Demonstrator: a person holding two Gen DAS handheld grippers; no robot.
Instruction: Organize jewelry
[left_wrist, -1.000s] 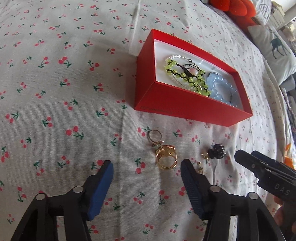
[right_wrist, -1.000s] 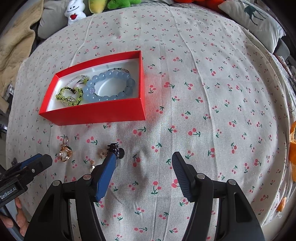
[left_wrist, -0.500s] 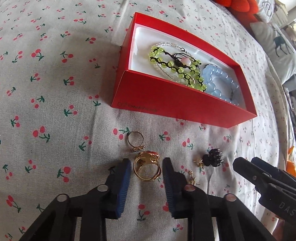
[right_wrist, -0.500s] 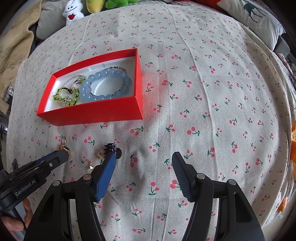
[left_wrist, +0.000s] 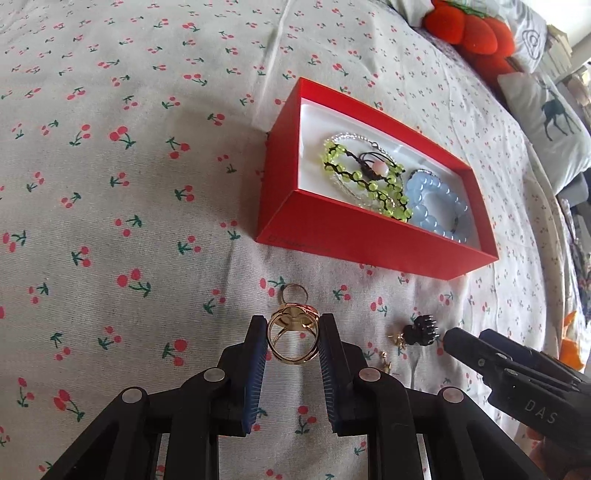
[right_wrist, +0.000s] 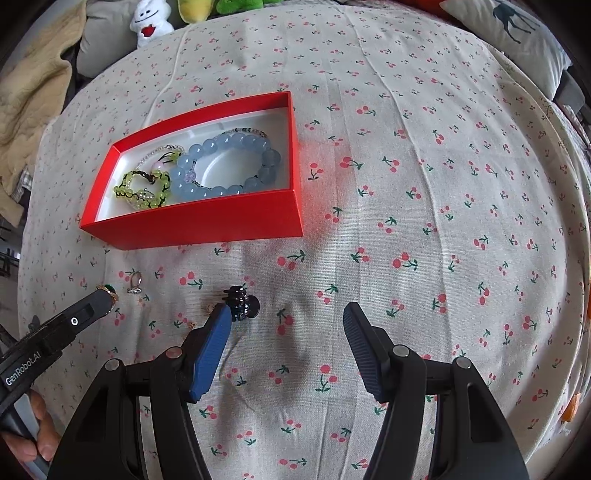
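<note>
My left gripper (left_wrist: 293, 334) is shut on a large gold ring (left_wrist: 292, 339) and holds it just above the cherry-print cloth. A smaller gold ring (left_wrist: 294, 291) lies just beyond it. A red box (left_wrist: 354, 236) further back holds a green bead bracelet (left_wrist: 364, 181) and a blue bead bracelet (left_wrist: 439, 206). A black hair claw (left_wrist: 423, 330) and small gold earrings (left_wrist: 386, 360) lie to the right. My right gripper (right_wrist: 288, 321) is open and empty, its left finger beside the hair claw (right_wrist: 240, 304). The box (right_wrist: 207, 221) lies beyond it.
Pillows (left_wrist: 546, 125) and a red plush (left_wrist: 469, 33) line the far right edge of the bed. Plush toys (right_wrist: 149, 22) and a beige blanket (right_wrist: 33, 99) lie at the far left in the right wrist view. The cherry cloth (right_wrist: 424, 221) stretches right of the box.
My left gripper has closed on the large gold ring and raised it slightly off the cloth. The right gripper has stayed open and nearly still.
</note>
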